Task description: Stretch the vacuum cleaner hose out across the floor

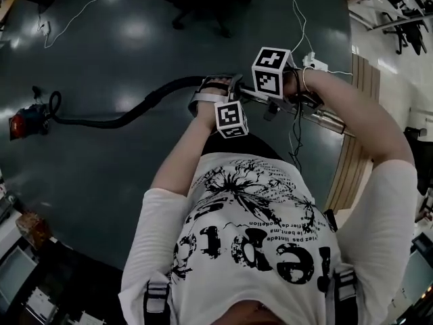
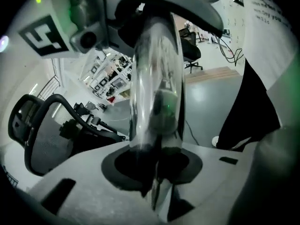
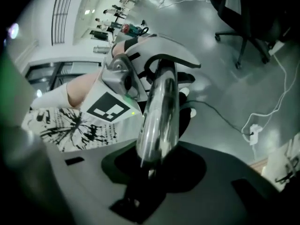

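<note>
The red vacuum cleaner (image 1: 26,122) stands on the dark floor at the far left. Its black hose (image 1: 135,112) curves right from it up to my hands. The hose ends in a chrome wand tube (image 1: 326,118) that both grippers hold in front of my chest. My left gripper (image 1: 218,92) is shut on the tube (image 2: 154,78), which runs up between its jaws (image 2: 154,172). My right gripper (image 1: 274,100) is shut on the same tube (image 3: 159,116) a little further along (image 3: 150,172). The left gripper's marker cube (image 3: 108,108) shows beside the tube.
A black office chair (image 1: 196,5) stands on the floor ahead, and another chair (image 2: 37,125) is close on the left. A white cable with a power strip (image 1: 312,63) lies by a wooden floor strip (image 1: 355,134) on the right. Shelves and clutter (image 1: 27,249) line the lower left.
</note>
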{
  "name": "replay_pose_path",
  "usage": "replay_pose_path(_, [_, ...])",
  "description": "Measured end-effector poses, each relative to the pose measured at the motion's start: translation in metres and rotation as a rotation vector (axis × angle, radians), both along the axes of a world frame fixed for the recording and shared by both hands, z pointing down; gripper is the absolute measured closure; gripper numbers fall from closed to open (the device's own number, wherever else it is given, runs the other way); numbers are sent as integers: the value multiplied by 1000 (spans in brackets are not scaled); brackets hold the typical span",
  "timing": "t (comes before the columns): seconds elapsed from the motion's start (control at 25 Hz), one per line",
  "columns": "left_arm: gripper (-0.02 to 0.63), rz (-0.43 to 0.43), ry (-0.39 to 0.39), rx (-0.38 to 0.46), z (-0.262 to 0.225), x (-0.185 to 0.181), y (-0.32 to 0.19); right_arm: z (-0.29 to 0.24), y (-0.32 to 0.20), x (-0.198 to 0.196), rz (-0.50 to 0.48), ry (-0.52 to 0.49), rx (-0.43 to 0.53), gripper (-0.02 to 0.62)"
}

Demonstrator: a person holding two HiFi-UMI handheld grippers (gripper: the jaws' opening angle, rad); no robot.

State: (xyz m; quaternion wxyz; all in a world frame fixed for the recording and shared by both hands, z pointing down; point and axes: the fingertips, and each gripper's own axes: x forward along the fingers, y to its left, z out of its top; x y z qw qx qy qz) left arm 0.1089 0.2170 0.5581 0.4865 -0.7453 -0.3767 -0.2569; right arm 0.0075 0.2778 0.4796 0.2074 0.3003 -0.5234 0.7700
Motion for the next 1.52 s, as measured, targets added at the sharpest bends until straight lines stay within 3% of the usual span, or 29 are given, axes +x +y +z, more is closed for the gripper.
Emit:
replay_pose_path(0.12, [491,27,-50,86,3,4,5,3,16,8,-178,198,0,466])
replay_pose_path(0.28, [503,116,-100,110,0,1,11,-4,13,27,-464,511,50,404])
replay_pose_path(0.36, [506,129,-138,92,-1,6,15,-22,6,51,-599,764,102,364])
replay_pose_path(0.52, [506,128,-252,4,-15,30,32,-96,0,96,-797,1355,175,364])
replay_pose_path(0.56, [506,133,-284,-7,-21,36,36,-114,0,99,-823,1469,187,364])
replay_pose_path(0.64, [506,159,-341,-1,-34,45,42,-137,16,104,-963,1597,128,364])
replay_pose_path(0.72, [506,212,-404,17,-45,48,49,-150,35,113,-1085,1671,28,364])
replay_pose_path(0.8, [506,284,-498,13,-56,39,61,-152,50,125,-1105,1714,-60,365])
replay_pose_path(0.96, [506,456,-749,-35,-83,-7,93,-158,76,141,-1201,1777,-225,365])
replay_pose_path(1.12, [506,649,-996,-37,-104,-66,115,-163,112,142,-1302,1772,-344,367])
replay_pose_path(1.28, [506,733,-1184,-53,-112,-103,140,-161,139,143,-1317,1801,-300,386])
replay_pose_path(1.4, [506,707,-1235,-65,-108,-97,164,-155,158,158,-1345,1821,-244,464])
replay_pose_path(1.52, [506,646,-1277,-68,-105,-94,192,-139,190,167,-1360,1763,-204,542])
